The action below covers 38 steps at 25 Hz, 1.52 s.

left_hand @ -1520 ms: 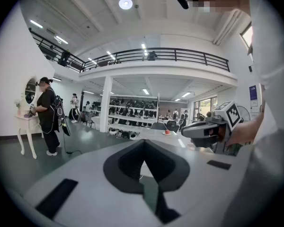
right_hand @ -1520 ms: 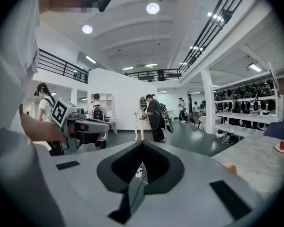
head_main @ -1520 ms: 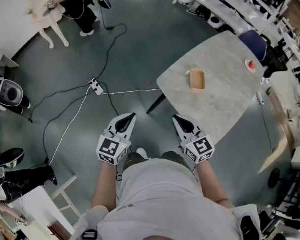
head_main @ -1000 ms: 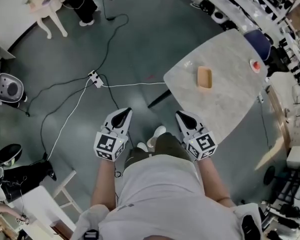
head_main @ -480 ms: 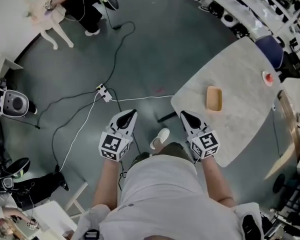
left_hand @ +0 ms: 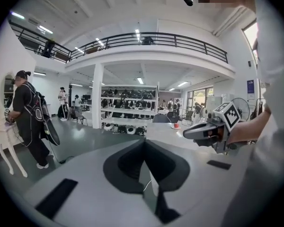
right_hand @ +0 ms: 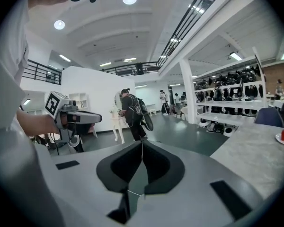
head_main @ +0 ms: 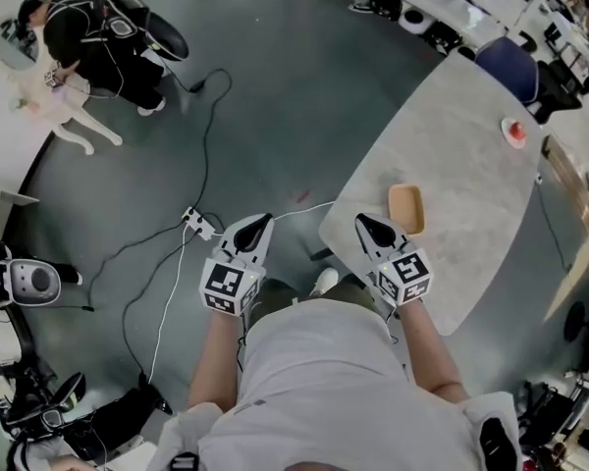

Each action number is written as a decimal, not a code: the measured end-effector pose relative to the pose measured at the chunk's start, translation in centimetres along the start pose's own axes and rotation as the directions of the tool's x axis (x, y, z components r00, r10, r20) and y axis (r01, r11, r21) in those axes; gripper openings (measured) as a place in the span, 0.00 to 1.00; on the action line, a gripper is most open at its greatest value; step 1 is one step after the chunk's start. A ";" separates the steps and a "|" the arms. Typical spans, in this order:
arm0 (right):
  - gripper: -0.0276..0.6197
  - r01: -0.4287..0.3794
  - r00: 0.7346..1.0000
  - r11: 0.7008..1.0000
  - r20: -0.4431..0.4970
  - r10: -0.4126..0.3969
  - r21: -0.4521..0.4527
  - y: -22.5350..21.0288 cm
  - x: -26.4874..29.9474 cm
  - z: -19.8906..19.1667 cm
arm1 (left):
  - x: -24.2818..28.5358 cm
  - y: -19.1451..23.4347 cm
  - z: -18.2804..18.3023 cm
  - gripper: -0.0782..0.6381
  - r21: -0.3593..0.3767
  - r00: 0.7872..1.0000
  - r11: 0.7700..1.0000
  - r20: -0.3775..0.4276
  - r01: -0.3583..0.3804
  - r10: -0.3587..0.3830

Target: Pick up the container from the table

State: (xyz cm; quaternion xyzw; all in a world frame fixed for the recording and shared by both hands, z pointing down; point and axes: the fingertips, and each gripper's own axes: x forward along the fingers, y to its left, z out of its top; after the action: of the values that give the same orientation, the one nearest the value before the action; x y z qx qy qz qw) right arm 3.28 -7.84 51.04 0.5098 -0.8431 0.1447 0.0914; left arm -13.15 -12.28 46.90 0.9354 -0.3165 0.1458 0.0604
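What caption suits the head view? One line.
Tan container near the table edge; left tool and right tool hover empty nearby, right jaws starting to open.

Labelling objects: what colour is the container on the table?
Orange-tan container; the head view shows it best.

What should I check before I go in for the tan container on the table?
1. Container free on the table: ok, nothing touches it.
2. Right gripper open enough: not ok, jaws nearly together, just beginning to open, nothing between.
3. Right gripper at the container: not ok, apart, short of it.
4. Container in right gripper view: not ok, not visible.
5. Left gripper clear: ok, shut, empty, over the floor.
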 end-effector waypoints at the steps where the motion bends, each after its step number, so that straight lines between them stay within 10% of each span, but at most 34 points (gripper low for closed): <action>1: 0.07 0.022 1.000 1.000 -0.001 -0.022 0.014 -0.9 -0.2 -0.1 | 0.9 -0.1 0.1 0.11 0.006 1.000 1.000 -0.009 0.017 -0.017; 20: 0.13 0.454 0.885 0.876 -0.196 -0.423 0.159 -11.9 -2.6 -8.7 | 13.3 1.6 -0.7 0.11 0.054 0.925 0.938 -0.192 0.343 -0.328; 38: 0.27 0.518 0.788 0.837 -0.479 -0.387 0.177 -17.3 1.3 -21.6 | 15.9 4.0 -4.7 0.11 -0.034 0.886 0.946 -0.341 0.323 -0.315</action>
State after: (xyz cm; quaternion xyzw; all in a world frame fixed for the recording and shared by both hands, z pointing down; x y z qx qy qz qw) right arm 18.19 -9.21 74.40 0.6625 -0.6218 0.3510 0.2264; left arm -4.69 -23.64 56.42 0.9357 -0.1415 0.2976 0.1263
